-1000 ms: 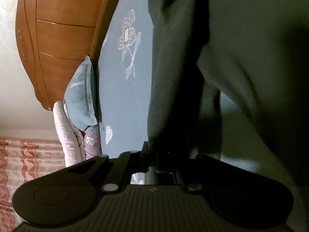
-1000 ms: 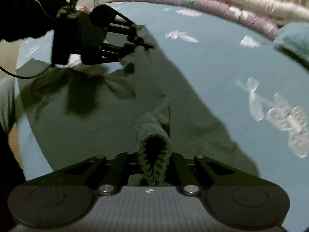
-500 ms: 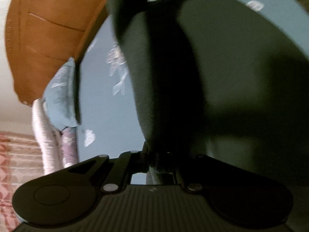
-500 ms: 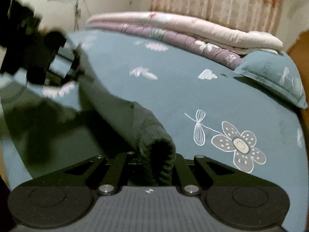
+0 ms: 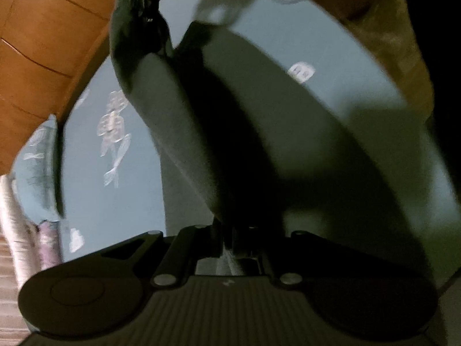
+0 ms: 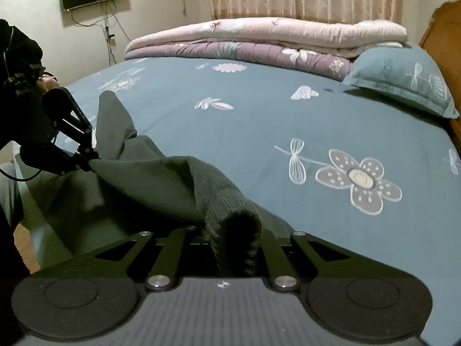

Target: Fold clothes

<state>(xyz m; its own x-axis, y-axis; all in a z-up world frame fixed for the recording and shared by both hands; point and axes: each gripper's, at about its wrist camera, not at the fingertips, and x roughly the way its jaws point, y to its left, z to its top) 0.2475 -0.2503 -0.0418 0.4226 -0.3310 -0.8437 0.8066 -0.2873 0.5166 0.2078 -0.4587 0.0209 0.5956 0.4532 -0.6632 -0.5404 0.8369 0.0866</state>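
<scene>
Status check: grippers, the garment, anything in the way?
Left gripper and right gripper both shut on the dark green garment, stretched between them above the blue bedsheet. Nothing in the way; pillow far off.

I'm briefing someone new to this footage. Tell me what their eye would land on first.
First, the dark green sweater stretched over the blue floral bedsheet, its ribbed edge pinched in the right gripper and its other end in the left gripper. Next, the big grey flower print on the right, and the folded quilts at the far side.
</scene>
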